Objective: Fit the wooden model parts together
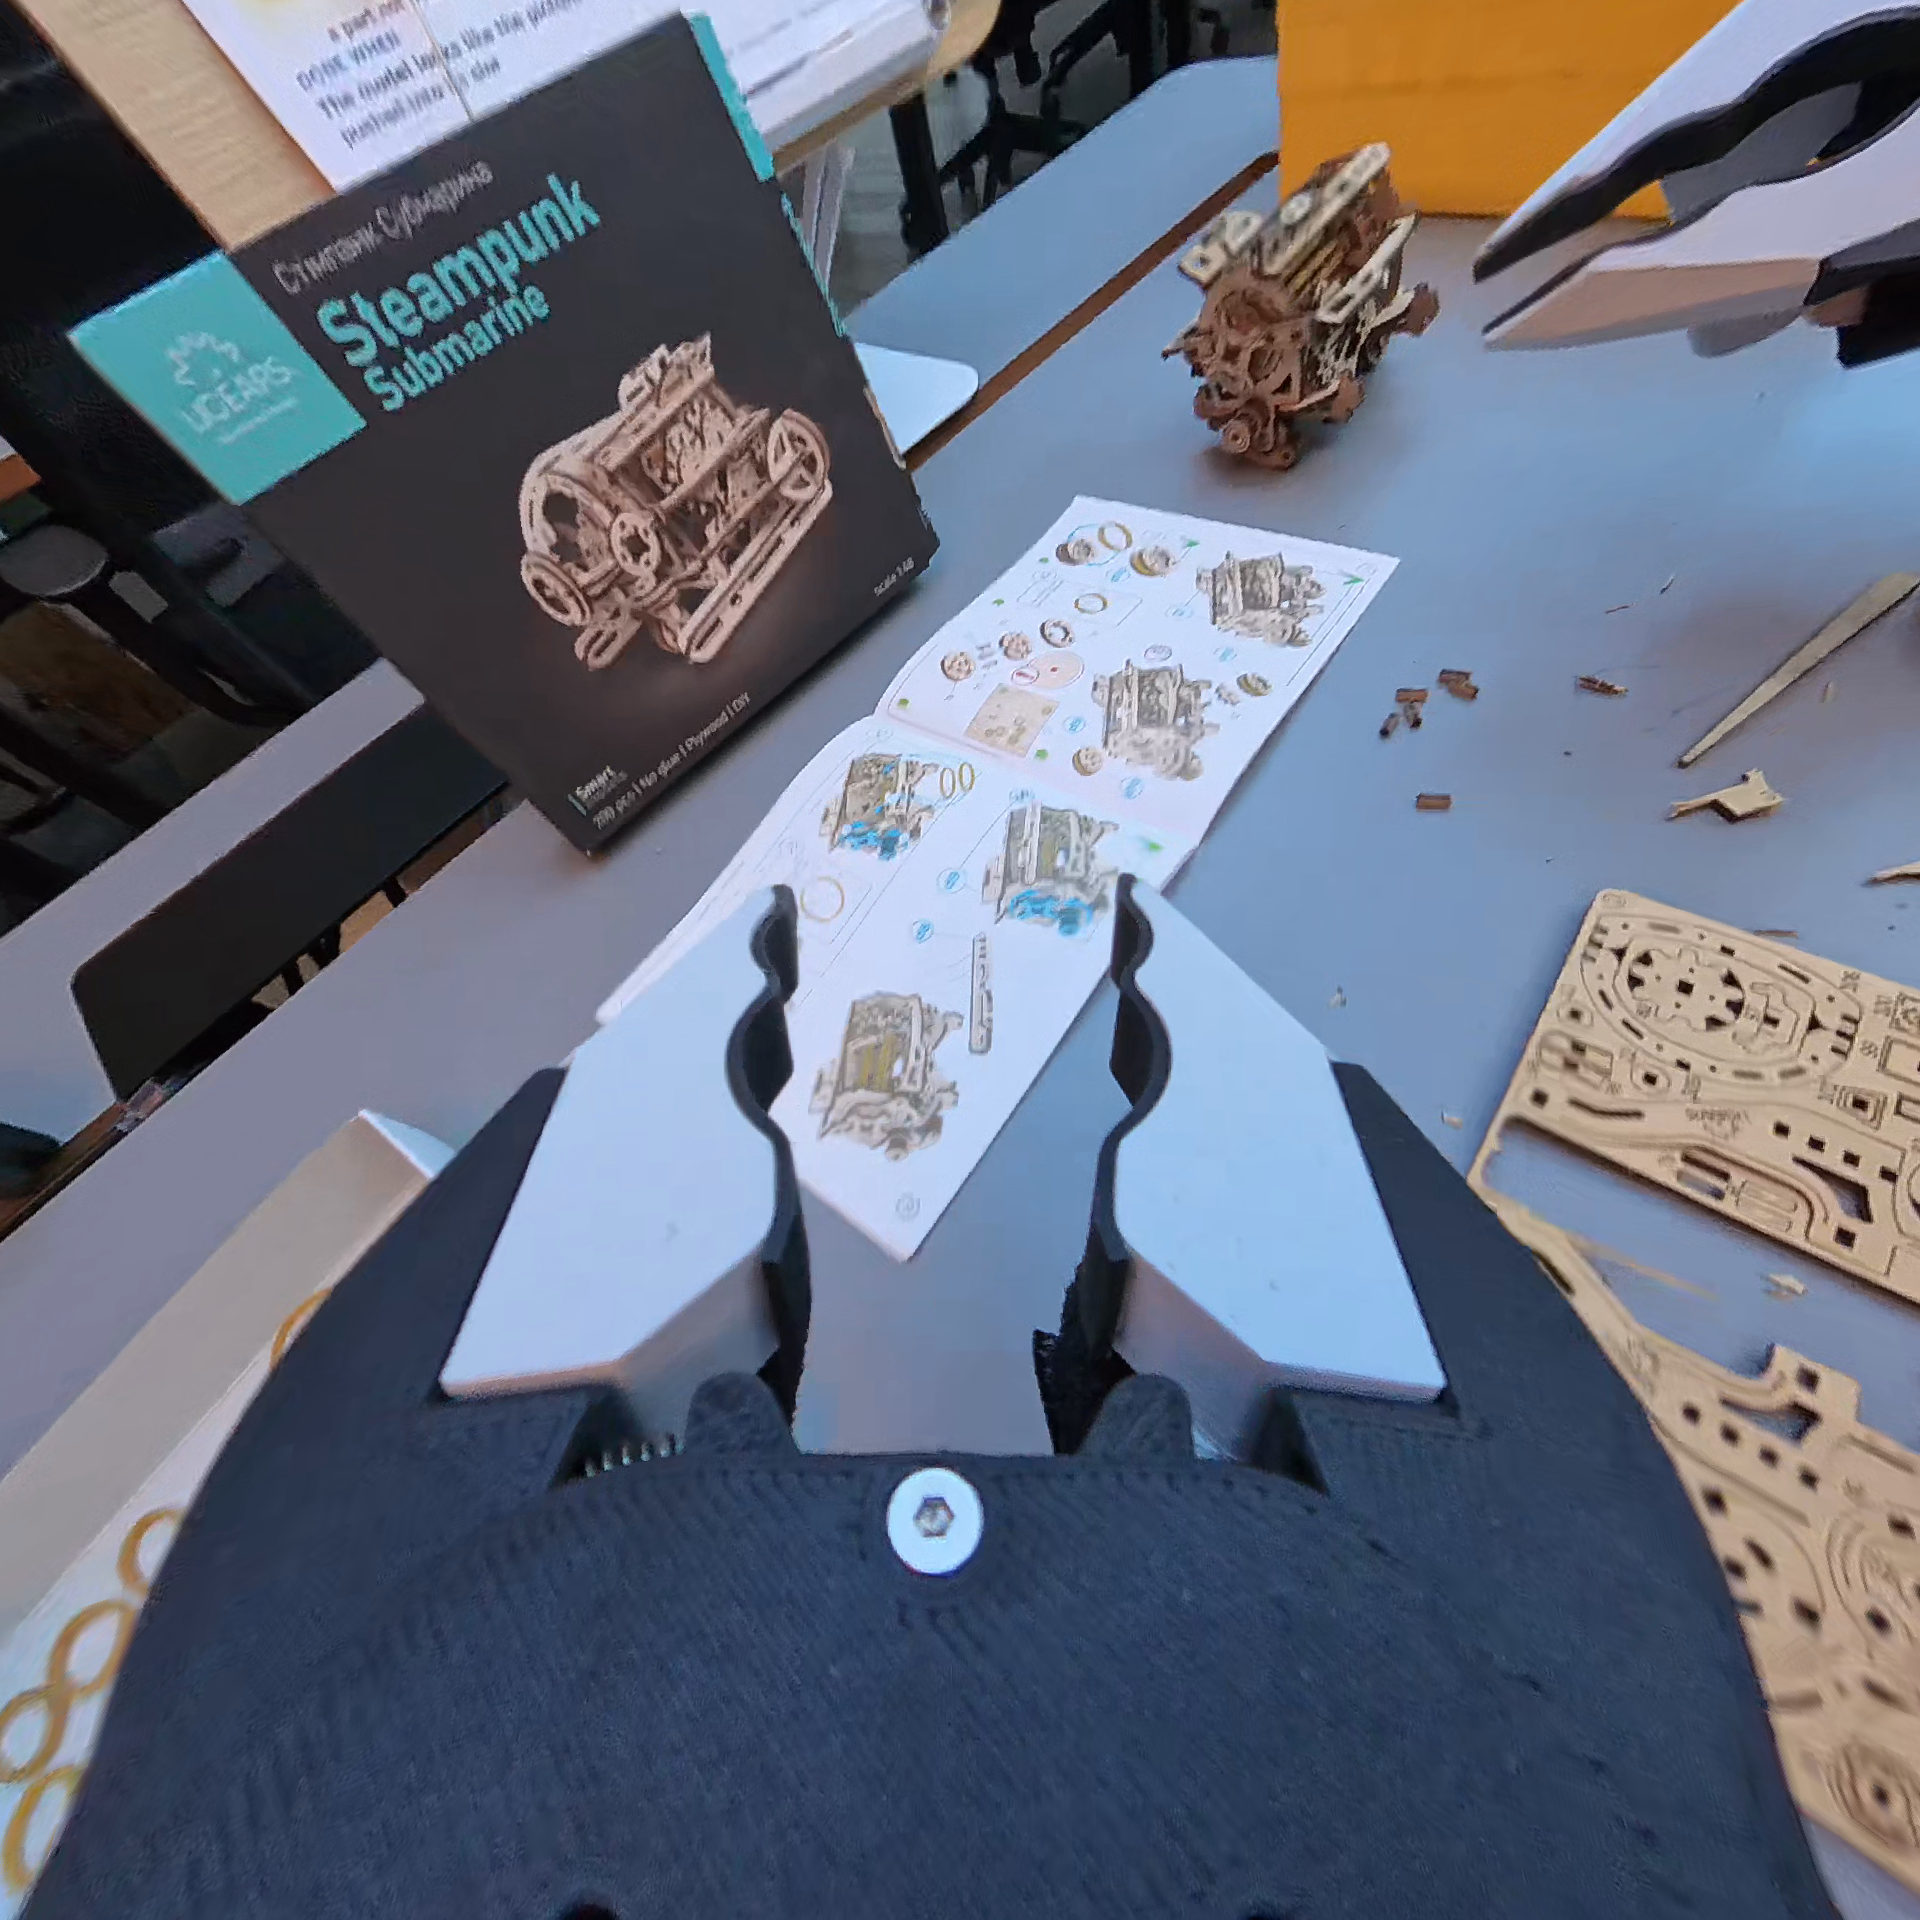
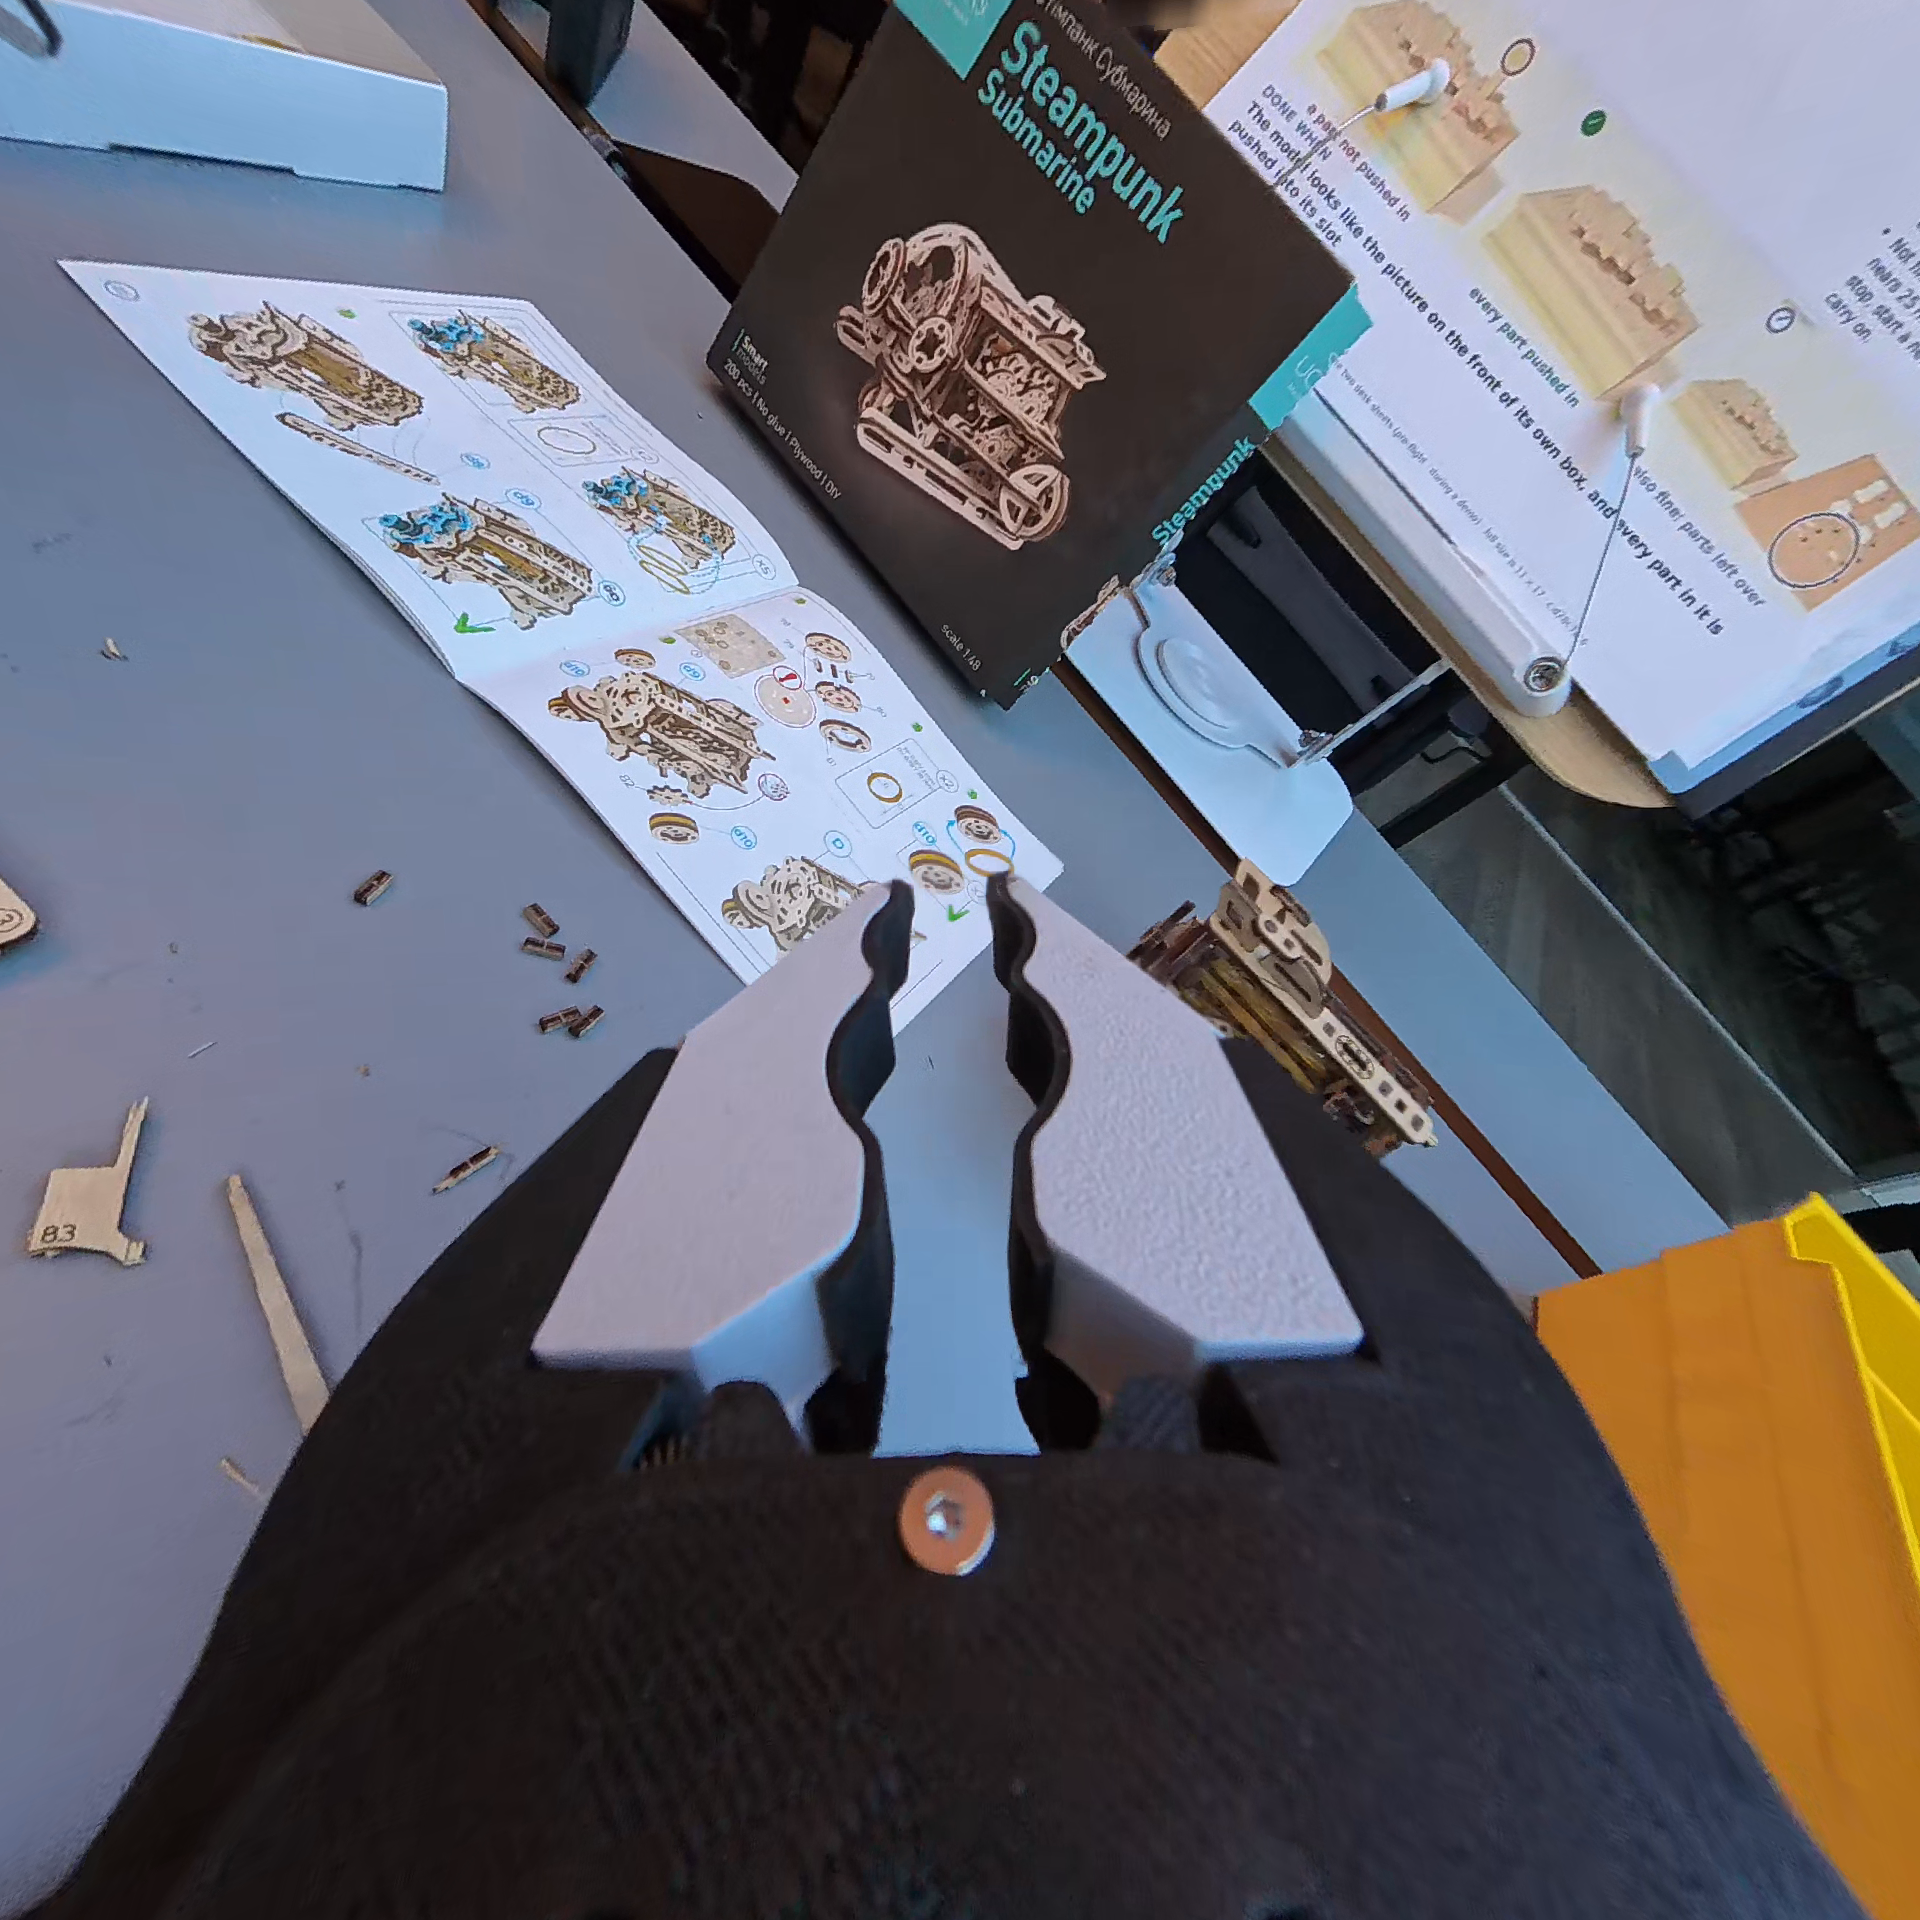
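Observation:
A partly built wooden model (image 1: 1299, 312) stands on the grey table at the far right of the left wrist view; it also shows in the right wrist view (image 2: 1283, 997), just right of my right gripper. My left gripper (image 1: 954, 896) is open and empty above the open instruction booklet (image 1: 1039, 821). My right gripper (image 2: 948, 888) is open with a narrow gap, empty, over the booklet's near corner (image 2: 623, 623). It also shows at the top right of the left wrist view (image 1: 1496, 291). Plywood part sheets (image 1: 1714, 1091) lie to the right of my left gripper.
The dark model box (image 1: 499, 436) stands upright behind the booklet, also in the right wrist view (image 2: 1018, 343). Small wooden offcuts (image 2: 561, 966), a numbered scrap (image 2: 88, 1216) and a thin wooden sliver (image 2: 275, 1309) litter the table. A yellow bin (image 2: 1745, 1507) sits right.

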`<state>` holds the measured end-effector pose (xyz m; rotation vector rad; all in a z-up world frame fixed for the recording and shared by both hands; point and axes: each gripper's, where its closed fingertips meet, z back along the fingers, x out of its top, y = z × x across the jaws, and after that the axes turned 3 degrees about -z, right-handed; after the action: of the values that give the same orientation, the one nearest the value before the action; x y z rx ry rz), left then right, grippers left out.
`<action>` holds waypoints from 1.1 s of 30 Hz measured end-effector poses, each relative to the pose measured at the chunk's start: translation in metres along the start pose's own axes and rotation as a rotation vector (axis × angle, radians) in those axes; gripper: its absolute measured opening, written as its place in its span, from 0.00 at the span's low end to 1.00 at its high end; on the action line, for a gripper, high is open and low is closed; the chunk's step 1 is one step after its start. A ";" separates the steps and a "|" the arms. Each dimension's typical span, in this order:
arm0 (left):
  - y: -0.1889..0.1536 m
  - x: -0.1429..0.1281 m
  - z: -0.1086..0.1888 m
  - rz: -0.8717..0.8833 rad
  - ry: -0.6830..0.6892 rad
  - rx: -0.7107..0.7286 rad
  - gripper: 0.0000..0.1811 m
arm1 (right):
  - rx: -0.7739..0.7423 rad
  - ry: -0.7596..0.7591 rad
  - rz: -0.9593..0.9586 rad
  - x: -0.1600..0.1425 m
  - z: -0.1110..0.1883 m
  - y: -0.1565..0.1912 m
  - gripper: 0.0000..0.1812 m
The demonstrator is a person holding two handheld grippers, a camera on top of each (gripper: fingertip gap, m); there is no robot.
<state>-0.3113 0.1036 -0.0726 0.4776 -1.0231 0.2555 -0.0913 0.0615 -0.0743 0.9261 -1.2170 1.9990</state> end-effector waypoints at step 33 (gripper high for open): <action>-0.074 -0.116 0.073 0.030 0.437 -0.209 0.13 | 0.057 0.038 -0.022 -0.014 -0.006 0.004 0.06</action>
<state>-0.3939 0.0046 -0.1605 0.2022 -0.6207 0.2622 -0.0877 0.0634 -0.0892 0.9210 -1.1296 2.0342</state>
